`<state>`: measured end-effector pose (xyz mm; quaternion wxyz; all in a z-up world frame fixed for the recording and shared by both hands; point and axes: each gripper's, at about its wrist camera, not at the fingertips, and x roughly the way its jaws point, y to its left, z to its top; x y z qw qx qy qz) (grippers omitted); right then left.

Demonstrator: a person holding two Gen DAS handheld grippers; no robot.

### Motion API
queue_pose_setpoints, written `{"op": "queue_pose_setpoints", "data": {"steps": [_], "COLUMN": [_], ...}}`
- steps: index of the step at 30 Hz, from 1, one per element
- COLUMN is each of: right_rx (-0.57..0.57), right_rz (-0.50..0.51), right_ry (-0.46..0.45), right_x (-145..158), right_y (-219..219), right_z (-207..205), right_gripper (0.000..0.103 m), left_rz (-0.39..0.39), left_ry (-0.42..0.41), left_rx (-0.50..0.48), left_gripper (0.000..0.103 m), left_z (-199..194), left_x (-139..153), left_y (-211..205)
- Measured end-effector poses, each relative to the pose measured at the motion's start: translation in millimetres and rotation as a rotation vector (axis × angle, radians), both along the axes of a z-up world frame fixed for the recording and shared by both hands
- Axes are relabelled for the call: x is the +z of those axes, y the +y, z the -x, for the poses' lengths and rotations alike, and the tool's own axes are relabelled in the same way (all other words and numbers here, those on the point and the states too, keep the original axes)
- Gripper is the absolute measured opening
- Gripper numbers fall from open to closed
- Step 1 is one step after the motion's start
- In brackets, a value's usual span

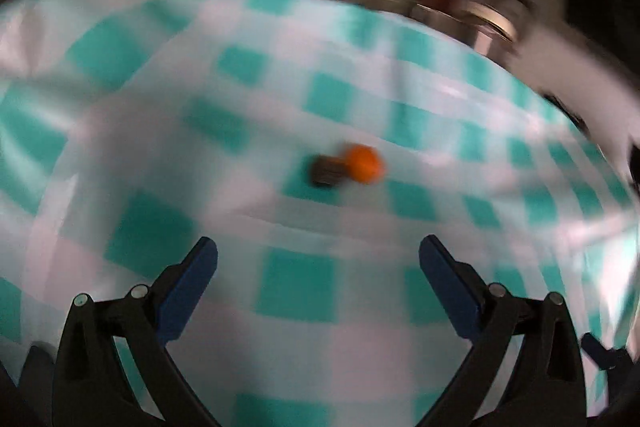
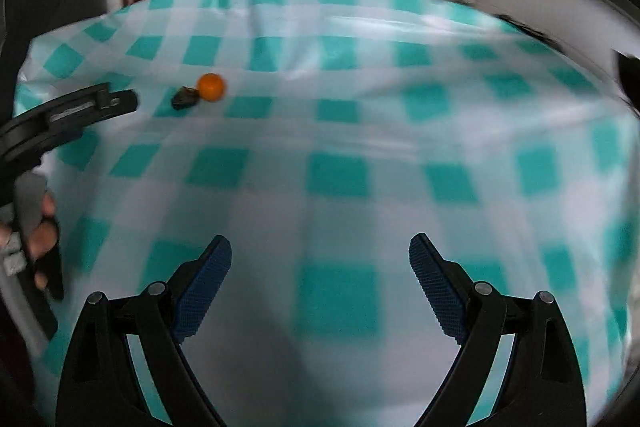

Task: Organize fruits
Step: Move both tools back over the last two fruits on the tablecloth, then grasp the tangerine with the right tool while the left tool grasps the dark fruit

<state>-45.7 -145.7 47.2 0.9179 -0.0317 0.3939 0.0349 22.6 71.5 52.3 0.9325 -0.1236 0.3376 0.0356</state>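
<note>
Left gripper (image 1: 318, 247) spread, empty; orange fruit (image 1: 363, 163) straight ahead, slightly right, touching small dark object (image 1: 326, 174), possibly another fruit, blurred. Right gripper (image 2: 320, 251) spread, empty; fruit far ahead-left. Left nearer.

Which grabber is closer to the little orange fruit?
Left. The left gripper faces the orange fruit just ahead; the right gripper sits farther back, to its right.
</note>
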Motion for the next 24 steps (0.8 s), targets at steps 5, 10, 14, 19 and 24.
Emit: {"op": "queue_pose_setpoints", "data": {"steps": [5,10,14,19,24], "right_rx": [0.113,0.184,0.224,0.278,0.290], "right_rz": [-0.029,-0.007,0.012,-0.019,-0.044], "right_ry": [0.056,0.077,0.112,0.124,0.137], "right_x": [-13.2,-19.6,-28.7,-30.5,-33.2], "right_y": [42.1,74.7,91.2,108.9,122.7], "right_z": [-84.6,-145.7,-179.9,-209.7,-231.6], "right_gripper": [0.088,0.084,0.075,0.065,0.062], "left_rz": [0.007,-0.026,-0.023,0.026,0.024], "left_ry": [0.099,0.127,0.147,0.183,0.183], "left_rx": [0.077,0.036,0.019,0.033,0.033], "left_gripper": [0.101,0.101,0.101,0.101,0.101], "left_z": [-9.7,-15.2,-17.5,-24.1,-22.6], "left_x": [-20.9,-27.8,-32.4,-39.8,-41.2], "left_y": [29.6,20.2,19.4,25.8,24.3]}}
